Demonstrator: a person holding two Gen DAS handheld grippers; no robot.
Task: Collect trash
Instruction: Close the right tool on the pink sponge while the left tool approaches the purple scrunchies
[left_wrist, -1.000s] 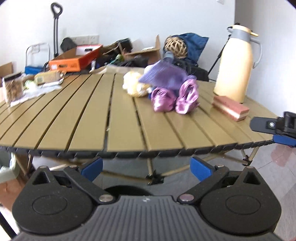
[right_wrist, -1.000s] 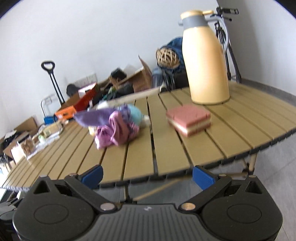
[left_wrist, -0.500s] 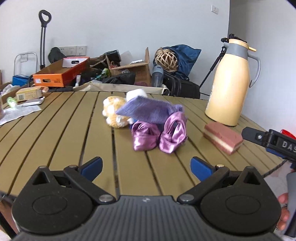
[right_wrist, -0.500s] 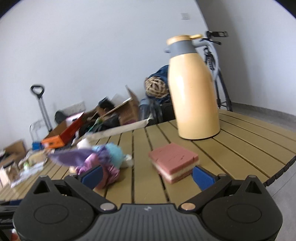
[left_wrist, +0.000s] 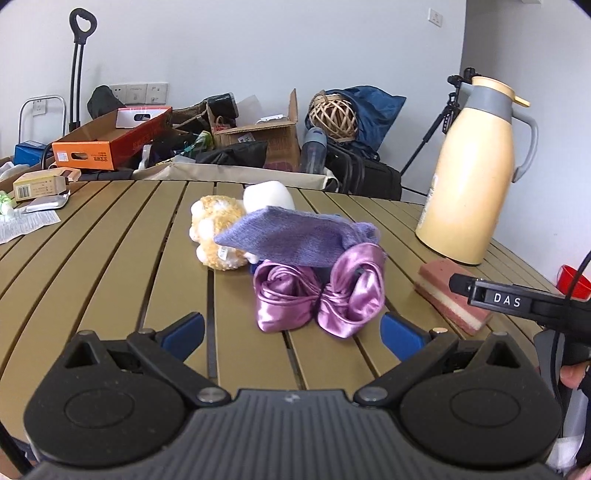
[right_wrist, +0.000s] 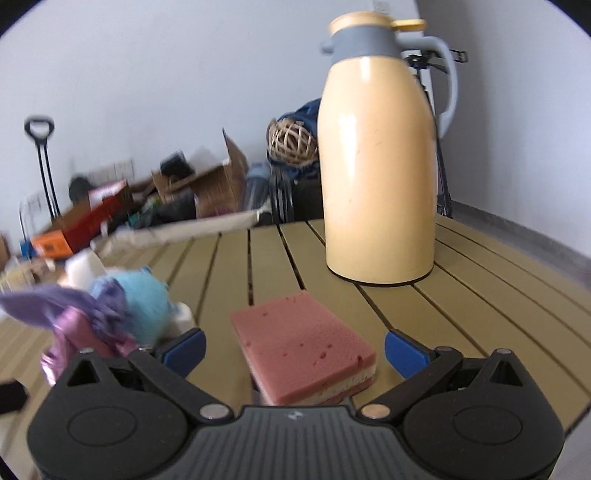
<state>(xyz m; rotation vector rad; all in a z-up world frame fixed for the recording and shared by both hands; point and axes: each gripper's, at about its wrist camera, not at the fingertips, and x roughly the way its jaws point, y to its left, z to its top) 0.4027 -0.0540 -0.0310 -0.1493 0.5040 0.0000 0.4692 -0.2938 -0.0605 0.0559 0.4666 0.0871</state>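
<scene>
Pink sponge (right_wrist: 301, 354) lies between the right gripper's (right_wrist: 293, 349) spread fingers (right_wrist: 184, 350) — untouched.

The left wrist camera sits low over the table (left_wrist: 110, 258), facing the cloth pile (left_wrist: 314, 280) close ahead. The right wrist camera sits further right, close over the sponge (right_wrist: 301, 354), facing the jug (right_wrist: 376, 162). Both views share pile, sponge, jug and wall clutter.
</scene>
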